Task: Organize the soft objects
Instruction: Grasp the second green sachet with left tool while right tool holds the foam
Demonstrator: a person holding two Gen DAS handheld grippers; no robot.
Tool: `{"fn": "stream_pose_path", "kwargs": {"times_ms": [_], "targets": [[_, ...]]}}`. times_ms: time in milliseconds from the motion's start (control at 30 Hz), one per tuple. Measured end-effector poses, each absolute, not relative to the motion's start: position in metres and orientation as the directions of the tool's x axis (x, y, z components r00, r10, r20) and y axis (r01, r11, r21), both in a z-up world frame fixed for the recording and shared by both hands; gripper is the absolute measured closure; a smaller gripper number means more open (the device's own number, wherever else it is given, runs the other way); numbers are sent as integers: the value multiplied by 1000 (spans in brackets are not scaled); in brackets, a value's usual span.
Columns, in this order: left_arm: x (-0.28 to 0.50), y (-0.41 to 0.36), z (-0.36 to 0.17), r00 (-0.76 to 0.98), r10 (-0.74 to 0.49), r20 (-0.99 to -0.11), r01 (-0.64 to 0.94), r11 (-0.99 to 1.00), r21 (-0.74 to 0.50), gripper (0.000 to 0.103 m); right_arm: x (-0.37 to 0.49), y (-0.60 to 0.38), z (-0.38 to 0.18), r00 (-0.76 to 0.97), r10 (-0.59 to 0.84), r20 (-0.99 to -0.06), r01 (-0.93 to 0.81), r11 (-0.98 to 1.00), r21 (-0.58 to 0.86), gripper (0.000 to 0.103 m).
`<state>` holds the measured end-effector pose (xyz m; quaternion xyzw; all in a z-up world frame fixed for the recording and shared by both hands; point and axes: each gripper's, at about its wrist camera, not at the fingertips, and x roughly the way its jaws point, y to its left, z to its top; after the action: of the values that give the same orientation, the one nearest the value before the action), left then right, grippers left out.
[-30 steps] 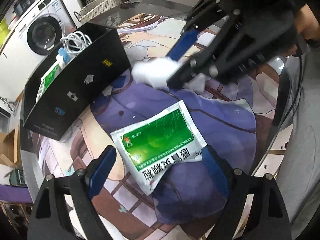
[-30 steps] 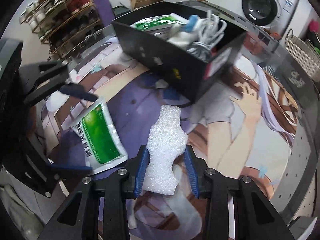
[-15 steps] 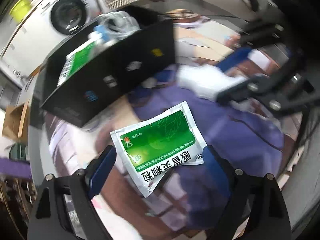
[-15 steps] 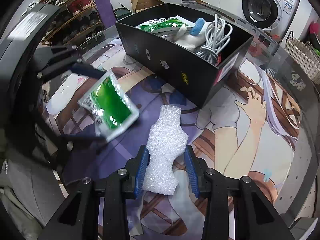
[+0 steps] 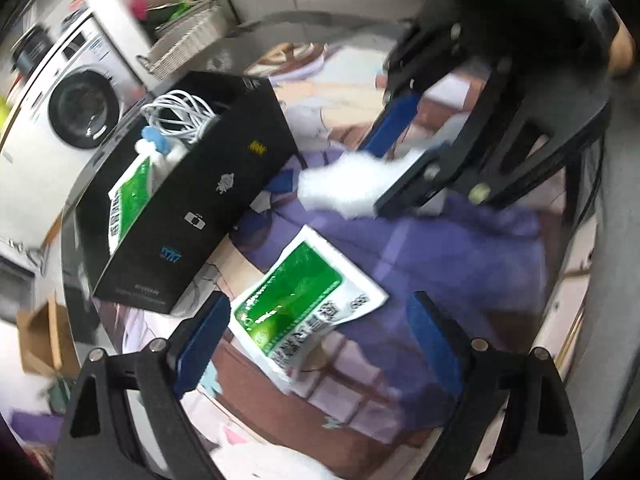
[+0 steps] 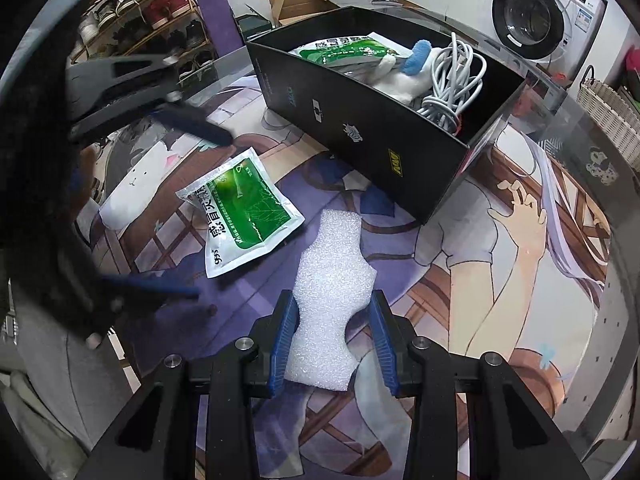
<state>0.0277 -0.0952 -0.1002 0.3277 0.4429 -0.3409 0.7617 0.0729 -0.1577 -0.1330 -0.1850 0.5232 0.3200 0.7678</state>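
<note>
Two claws are seen above a printed mat (image 6: 500, 280). The right claw (image 6: 334, 344) is clamped on a white foam piece (image 6: 332, 292), which is gripped at its narrow waist between the blue pads (image 6: 282, 340) and extends forward from the tips toward a black box (image 6: 380, 140). In the left wrist view the same foam (image 5: 340, 190) is seen projecting from the right claw (image 5: 394, 168).

The left claw (image 5: 316, 334) is held apart, with nothing gripped. A green sachet (image 5: 300, 300) is located between its fingers, close to the left pad (image 5: 200, 336) and clear of the right one; whether the sachet touches the left pad cannot be told. In the right wrist view the sachet (image 6: 240, 212) is found ahead and left of the right claw, lying on the mat just beside the foam.

The box is placed ahead of both claws. A second green sachet (image 6: 344, 50), a white cable coil (image 6: 456, 80) and a white-and-blue soft item (image 6: 408, 72) are contained in it.
</note>
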Motion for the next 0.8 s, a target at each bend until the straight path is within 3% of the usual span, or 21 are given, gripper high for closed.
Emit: {"fn": "stream_pose_path", "kwargs": {"times_ms": [367,533,800], "targets": [[71,-89,-117,326,-224,-918,783,608,130,7,71,-150,-137,247,296,-923,-693,720,45,65],[94,-74,-127,235,-240,-942,690,724,-13,7,72,-147,-141,247,283,-927,-687,726,39,65],[53,-86,-127,172,-246,-954,760,649,-30,9,72,-139,-144,241,281,-929,-692,720,38,64]]}}
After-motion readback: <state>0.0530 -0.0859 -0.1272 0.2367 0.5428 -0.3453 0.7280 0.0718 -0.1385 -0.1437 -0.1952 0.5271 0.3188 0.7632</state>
